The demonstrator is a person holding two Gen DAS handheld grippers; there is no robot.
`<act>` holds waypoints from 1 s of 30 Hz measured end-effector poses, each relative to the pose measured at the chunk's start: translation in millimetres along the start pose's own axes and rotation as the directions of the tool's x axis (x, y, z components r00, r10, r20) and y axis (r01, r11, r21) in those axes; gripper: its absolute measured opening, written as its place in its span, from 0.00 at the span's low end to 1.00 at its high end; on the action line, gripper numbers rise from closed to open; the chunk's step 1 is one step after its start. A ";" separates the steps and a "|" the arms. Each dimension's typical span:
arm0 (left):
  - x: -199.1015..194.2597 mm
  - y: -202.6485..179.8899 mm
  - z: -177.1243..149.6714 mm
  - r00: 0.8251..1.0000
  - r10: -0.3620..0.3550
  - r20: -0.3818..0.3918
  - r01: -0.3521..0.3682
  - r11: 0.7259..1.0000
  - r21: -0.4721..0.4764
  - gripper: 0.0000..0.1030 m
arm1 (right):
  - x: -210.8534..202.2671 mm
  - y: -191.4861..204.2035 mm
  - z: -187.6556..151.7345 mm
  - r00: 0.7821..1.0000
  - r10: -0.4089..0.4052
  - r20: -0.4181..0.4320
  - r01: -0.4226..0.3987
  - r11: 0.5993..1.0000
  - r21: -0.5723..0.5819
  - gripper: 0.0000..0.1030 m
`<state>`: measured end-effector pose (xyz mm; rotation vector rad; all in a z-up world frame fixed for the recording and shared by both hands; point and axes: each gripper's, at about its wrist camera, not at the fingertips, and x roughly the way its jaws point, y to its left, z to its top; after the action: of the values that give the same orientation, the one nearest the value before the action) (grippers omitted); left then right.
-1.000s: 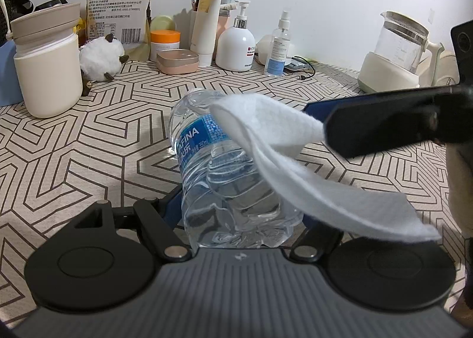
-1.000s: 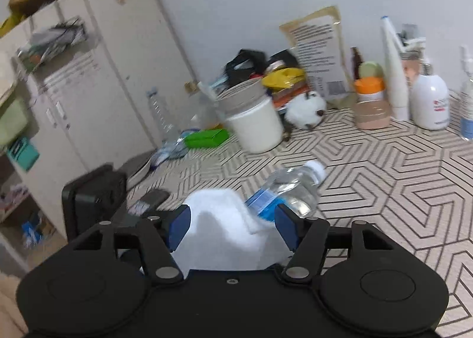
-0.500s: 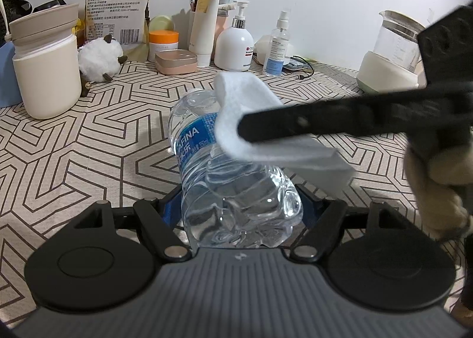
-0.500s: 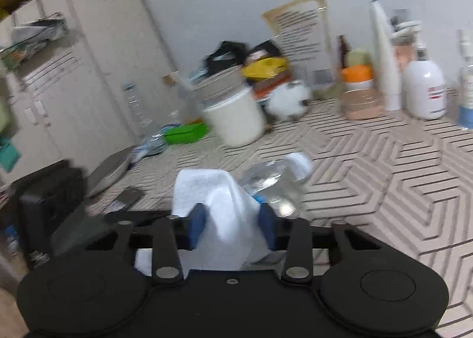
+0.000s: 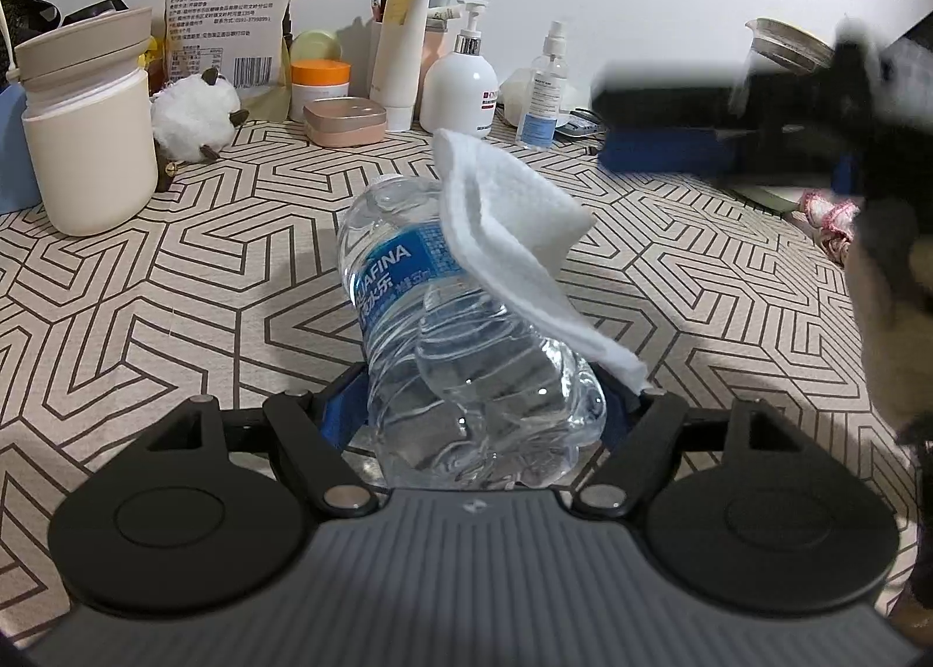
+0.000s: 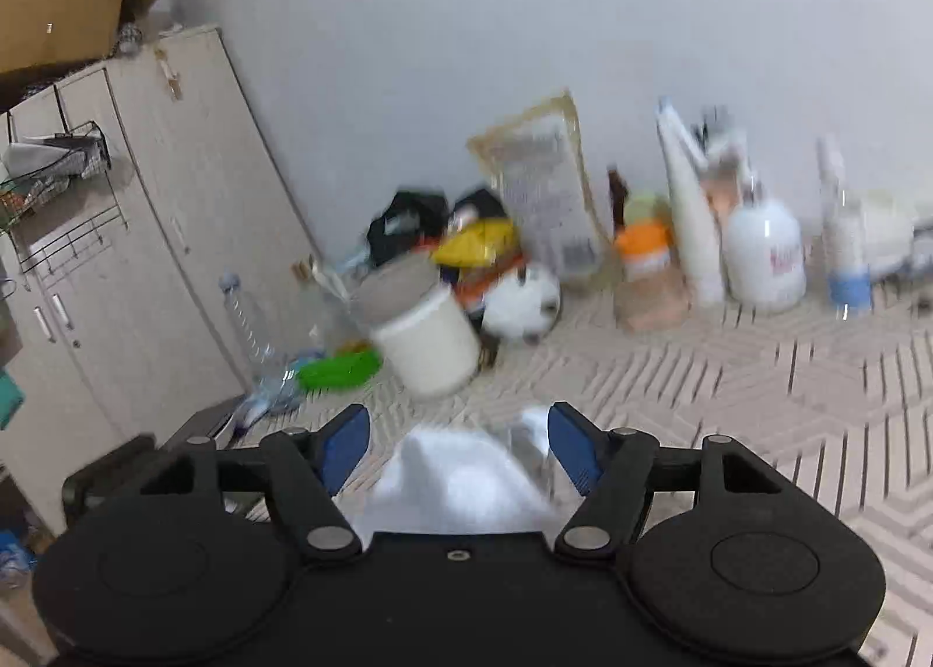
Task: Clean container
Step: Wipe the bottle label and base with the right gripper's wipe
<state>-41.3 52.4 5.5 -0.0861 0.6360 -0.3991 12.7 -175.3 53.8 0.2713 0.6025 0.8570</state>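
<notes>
Left wrist view. Held in the left gripper, pads clamped on either side of its base: the bottle, lying almost level, cap end pointing away, seemingly lifted off the table. Draped over its upper right flank, loose: the cloth. Off to the upper right, blurred and apart from the cloth: the right gripper. Judged mid-wipe, between strokes, with the cloth let go. Called for next: a fresh pinch on the cloth before it slid off, then another rub along the bottle. Open table on both sides of the bottle; jar and toiletries well back by the wall.

Right wrist view, much blurred. Jaws just opened, standing wide, pads pressing on nothing; cloth low between them, untouched. Table edge and cupboard away to the left; ample room ahead.
</notes>
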 end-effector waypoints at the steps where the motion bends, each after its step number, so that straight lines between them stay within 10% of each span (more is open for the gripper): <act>1: -0.1 0.1 0.0 1.000 0.000 0.000 0.000 1.000 0.000 0.74 | 5.8 -3.5 -2.7 0.999 0.014 -0.044 -0.013 1.000 0.021 0.59; 5: 0.4 -1.1 0.2 1.000 -0.021 -0.002 0.021 1.000 0.008 0.74 | 34.9 -9.4 -13.2 0.990 0.057 -0.132 -0.049 0.997 0.066 0.32; 21: 1.2 -10.4 -0.4 0.999 0.047 -0.010 -0.046 0.998 0.051 0.70 | 29.1 54.1 -22.6 0.994 0.031 -0.108 -0.066 0.939 -0.337 0.28; 30: 1.2 -9.1 -0.3 0.999 0.040 -0.008 -0.040 0.998 0.042 0.70 | 43.1 23.1 -8.4 0.997 -0.047 -0.063 0.034 0.979 -0.199 0.28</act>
<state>-43.7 43.5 6.4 -0.0313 0.6371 -0.3742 14.9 -127.4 40.9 0.0496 0.5794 0.8822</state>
